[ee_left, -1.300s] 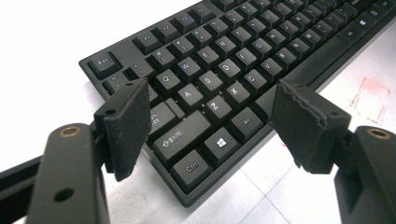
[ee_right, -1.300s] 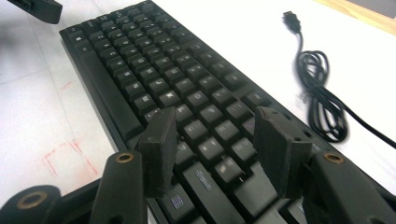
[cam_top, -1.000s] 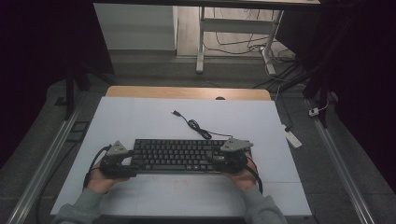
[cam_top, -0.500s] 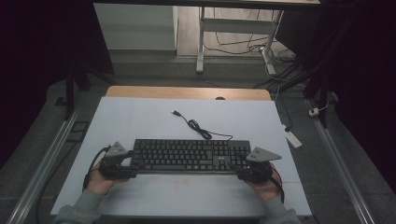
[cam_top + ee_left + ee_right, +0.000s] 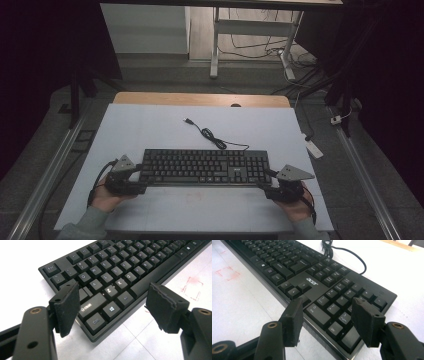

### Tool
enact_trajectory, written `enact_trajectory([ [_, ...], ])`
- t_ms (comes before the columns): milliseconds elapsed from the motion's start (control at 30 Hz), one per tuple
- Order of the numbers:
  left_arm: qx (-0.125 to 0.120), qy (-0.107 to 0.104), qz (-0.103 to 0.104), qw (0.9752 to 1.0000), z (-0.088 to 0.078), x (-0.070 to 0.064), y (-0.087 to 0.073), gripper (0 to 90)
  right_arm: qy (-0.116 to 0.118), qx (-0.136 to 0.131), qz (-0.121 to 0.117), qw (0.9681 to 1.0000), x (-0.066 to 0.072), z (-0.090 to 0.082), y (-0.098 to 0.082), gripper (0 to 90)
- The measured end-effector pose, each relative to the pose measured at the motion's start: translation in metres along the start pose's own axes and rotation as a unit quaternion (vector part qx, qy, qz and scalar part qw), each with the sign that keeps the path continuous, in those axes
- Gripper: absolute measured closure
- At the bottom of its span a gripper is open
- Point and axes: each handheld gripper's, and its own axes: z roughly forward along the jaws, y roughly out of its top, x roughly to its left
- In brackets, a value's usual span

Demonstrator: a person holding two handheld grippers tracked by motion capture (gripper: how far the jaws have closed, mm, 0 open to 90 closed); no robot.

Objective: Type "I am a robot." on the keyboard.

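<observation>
Main risk from here: both grippers sit at opposite ends of the Acer keyboard [image 5: 204, 167], so if only one closes or pushes, the board pivots on the white table [image 5: 150, 125] and skews; a jaw could also land on keycaps instead of the case edge and press or pop them. The USB cable [image 5: 210, 135] lies loose behind the board and may drag if it slides. Left gripper [image 5: 112, 303] has its jaws wide apart, holding nothing, straddling the near-left corner around Ctrl/Shift, just beside or touching the edge, can't tell which. Right gripper [image 5: 325, 312] likewise spread with nothing gripped, jaws over the near-right corner by the numpad. In the high view the keyboard lies flat, centred toward the near side of the table, square between the left gripper [image 5: 131, 172] and the right gripper [image 5: 270, 182].
</observation>
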Motion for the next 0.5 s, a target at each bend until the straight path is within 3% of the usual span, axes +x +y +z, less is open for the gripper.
enact_trajectory([
  [500, 0.0, 0.0, 0.005, 1.0, 0.0005, -0.0008, 0.0003, 27.2, 0.002, -0.003, 0.003, 1.0, -0.0008, 0.0017, -0.0004, 43.3],
])
